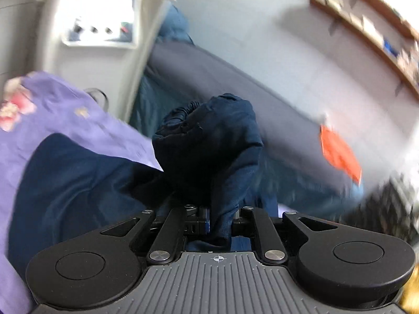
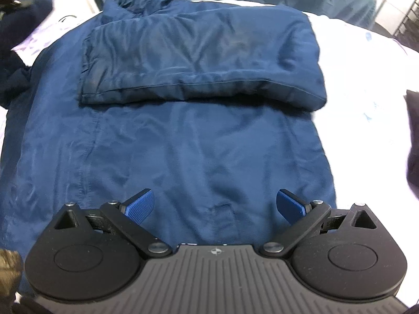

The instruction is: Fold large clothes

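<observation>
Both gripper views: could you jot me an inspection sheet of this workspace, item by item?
Surface: bed sheet, pale with a faint print.
Job's things: navy garment spread flat, one sleeve folded across its upper part.
Clutter: dark item at the right edge, unclear what.
Grippers: left gripper shut on a bunched sleeve cuff, lifted; right gripper open above the hem.
Cables: nothing seen.
Surroundings: white cabinet, wall shelves, grey pillow, orange item; blurred.
</observation>
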### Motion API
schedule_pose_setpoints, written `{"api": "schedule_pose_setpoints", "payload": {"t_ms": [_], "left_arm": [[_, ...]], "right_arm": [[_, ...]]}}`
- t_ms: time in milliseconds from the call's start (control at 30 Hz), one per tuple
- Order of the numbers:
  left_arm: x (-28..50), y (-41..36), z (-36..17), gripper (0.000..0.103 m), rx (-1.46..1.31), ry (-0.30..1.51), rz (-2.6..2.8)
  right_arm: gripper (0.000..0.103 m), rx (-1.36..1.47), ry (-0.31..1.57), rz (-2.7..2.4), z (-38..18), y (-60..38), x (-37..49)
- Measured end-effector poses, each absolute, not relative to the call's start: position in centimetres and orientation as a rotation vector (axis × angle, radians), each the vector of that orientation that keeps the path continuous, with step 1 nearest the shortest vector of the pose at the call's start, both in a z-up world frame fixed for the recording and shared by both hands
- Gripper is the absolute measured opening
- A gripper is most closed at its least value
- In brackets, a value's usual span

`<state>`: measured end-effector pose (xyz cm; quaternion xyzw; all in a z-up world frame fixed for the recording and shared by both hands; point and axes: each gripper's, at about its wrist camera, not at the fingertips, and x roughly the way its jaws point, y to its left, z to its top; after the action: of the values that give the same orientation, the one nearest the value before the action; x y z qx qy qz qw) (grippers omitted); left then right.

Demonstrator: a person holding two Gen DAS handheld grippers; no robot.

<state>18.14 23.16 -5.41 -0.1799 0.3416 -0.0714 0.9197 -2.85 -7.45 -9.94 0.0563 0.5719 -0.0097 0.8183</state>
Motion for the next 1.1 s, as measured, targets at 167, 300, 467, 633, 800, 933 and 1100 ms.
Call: {"api": "schedule_pose_setpoints", "payload": {"t_ms": [167, 300, 467, 633, 800, 933, 1100], "left_arm": [[17.7, 17.2, -9.9, 0.077, -0.199, 0.84, -0.194], [15.8, 13.4, -12.4, 0.102, 0.068, 0.888, -0.199], [12.1, 11.6, -11.3, 0.103, 0.198, 0.832, -0.277], [7.2, 12.2, -10.0, 0.103, 0.218, 0.74, -0.298], [4.9, 15.2, -10.8, 0.103, 0.253, 0.767, -0.146], [4.1, 19.0, -11.6, 0.103, 0.251, 0.832, -0.038], [4.1, 22.5, -11.5, 0.103, 0.246, 0.854, 0.032]], "right_arm": [[0.1, 0.131, 1.228, -0.053, -10.3, -8.8, -3.4], [0.1, 0.124, 1.225, -0.055, -10.1, -9.0, -3.0], [0.1, 0.129, 1.194, -0.019, -9.3, -8.9, -1.6], [0.099, 0.151, 1.133, 0.065, -7.9, -7.9, 0.9], [0.098, 0.141, 1.042, 0.222, -6.0, -4.9, 4.3], [0.095, 0.108, 0.966, 0.344, -5.4, -1.5, 7.3], [0.077, -0.011, 0.813, 0.446, -4.6, 4.4, 11.1]]}}
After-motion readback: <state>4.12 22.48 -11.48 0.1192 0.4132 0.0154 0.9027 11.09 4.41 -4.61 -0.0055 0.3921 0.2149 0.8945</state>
